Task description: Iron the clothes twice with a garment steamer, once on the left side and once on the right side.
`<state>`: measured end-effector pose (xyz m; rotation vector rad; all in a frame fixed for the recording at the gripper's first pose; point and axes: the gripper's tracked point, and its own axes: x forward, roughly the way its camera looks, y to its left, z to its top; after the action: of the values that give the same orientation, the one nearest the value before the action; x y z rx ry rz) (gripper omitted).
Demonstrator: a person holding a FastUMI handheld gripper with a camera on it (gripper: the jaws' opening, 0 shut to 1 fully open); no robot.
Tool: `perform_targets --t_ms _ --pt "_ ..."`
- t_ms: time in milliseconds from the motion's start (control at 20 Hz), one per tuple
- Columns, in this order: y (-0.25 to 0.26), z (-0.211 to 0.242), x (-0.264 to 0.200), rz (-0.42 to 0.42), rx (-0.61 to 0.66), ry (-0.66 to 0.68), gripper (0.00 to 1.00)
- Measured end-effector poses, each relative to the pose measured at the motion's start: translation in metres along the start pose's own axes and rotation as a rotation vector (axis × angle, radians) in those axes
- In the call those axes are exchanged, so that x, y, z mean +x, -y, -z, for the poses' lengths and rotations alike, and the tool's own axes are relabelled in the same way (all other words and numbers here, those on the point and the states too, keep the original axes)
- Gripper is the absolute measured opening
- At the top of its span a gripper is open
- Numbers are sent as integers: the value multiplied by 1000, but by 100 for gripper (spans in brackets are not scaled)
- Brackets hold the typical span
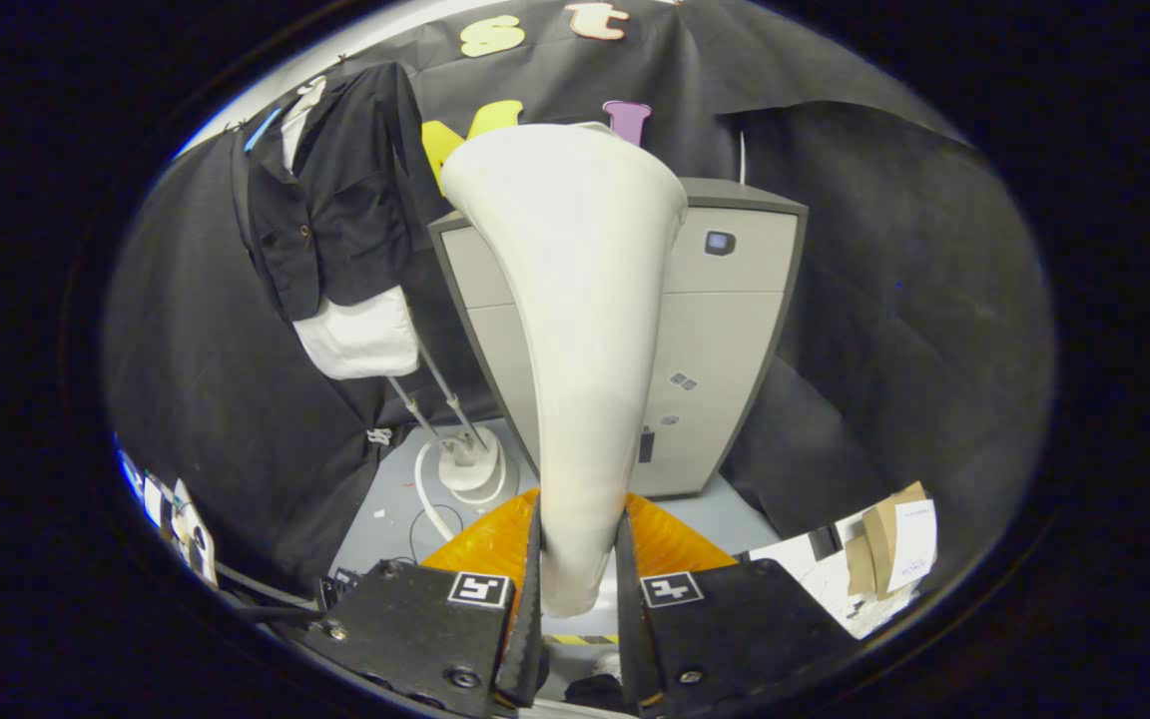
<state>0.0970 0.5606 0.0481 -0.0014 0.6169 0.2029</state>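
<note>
My gripper [578, 569] is shut on the handle of a white garment steamer head [575, 300]. Its wide nozzle rises straight ahead of the fingers, facing away. Beyond it and to the left hang the clothes: a black jacket [335, 220] over a white shirt [360, 335], on a stand with slanted metal poles [435, 399]. The steamer is apart from the clothes, held well to their right.
A grey cabinet [725, 330] stands behind the steamer head. The stand's white round base [470, 469] and a white hose lie on the grey floor. An orange object [485, 544] sits under the fingers. Cardboard and papers [889, 554] are piled to the right.
</note>
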Motion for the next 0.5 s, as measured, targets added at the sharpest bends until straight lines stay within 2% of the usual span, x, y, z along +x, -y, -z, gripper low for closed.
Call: perform_targets --t_ms 500 --pt "3 4 -5 -9 18 -2 35"
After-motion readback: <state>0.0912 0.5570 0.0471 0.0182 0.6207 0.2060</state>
